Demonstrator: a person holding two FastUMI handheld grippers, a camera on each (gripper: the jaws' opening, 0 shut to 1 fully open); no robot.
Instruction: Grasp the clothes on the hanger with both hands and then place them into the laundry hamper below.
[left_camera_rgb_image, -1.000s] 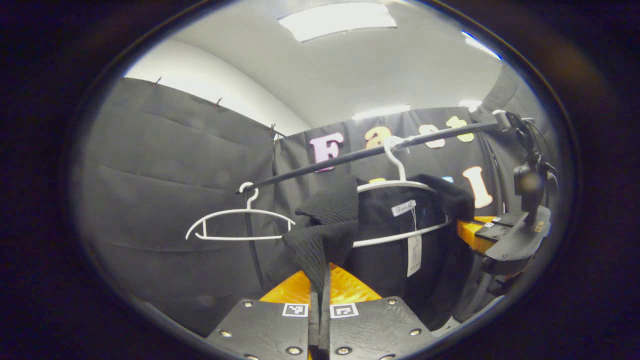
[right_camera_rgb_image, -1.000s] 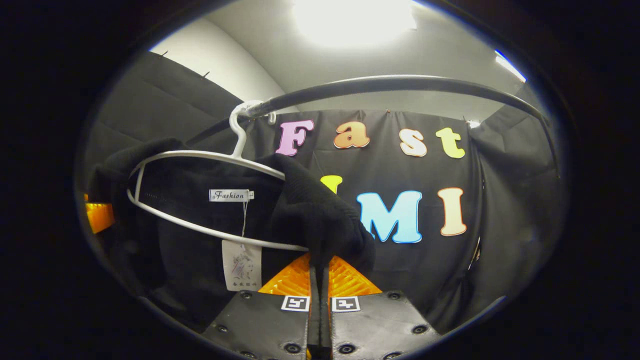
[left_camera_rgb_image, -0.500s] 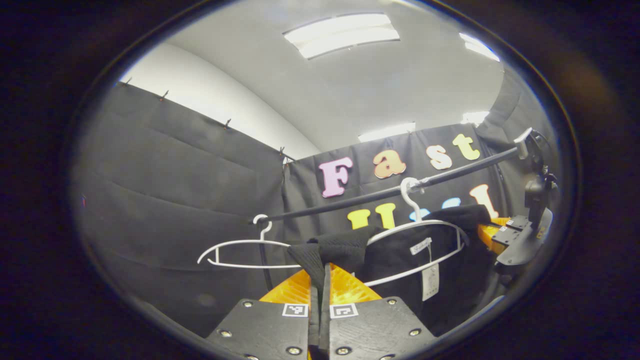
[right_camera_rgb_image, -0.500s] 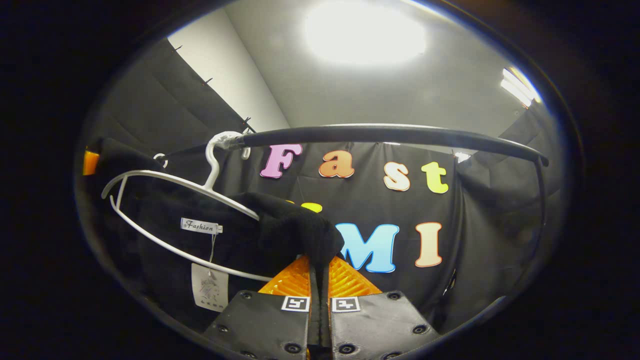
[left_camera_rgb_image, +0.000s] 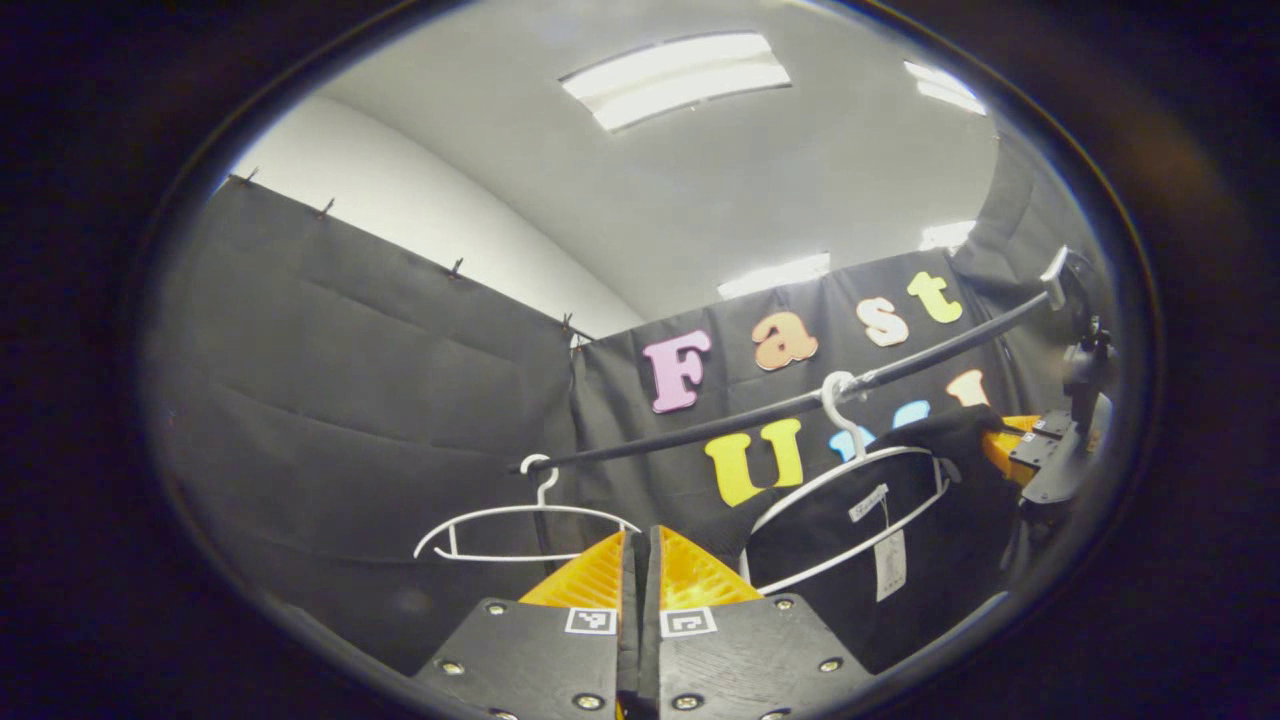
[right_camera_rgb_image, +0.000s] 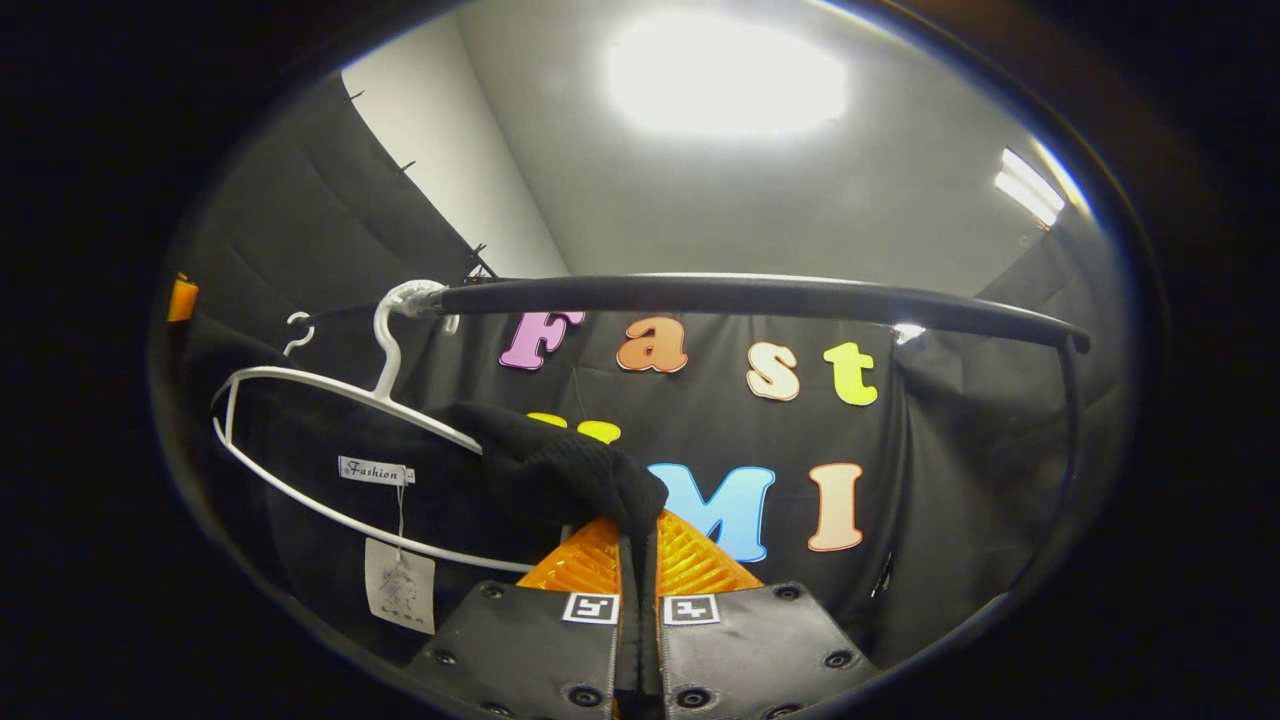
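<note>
Under the rail (right_camera_rgb_image: 760, 297), your right gripper (right_camera_rgb_image: 638, 530) pinches the black garment (right_camera_rgb_image: 560, 480); your left gripper (left_camera_rgb_image: 638, 545) is clamped shut, its catch unclear.

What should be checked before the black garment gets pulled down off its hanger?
1. right gripper shut on the black garment at its shoulder: ok.
2. left gripper pinching cloth: cannot tell; its fingers are shut, but the grip is unclear.
3. Garment free of the white hanger: not ok, it hangs on it.
4. Hanger hooked on the rail: ok.
5. Hamper in place below: cannot tell.
</note>
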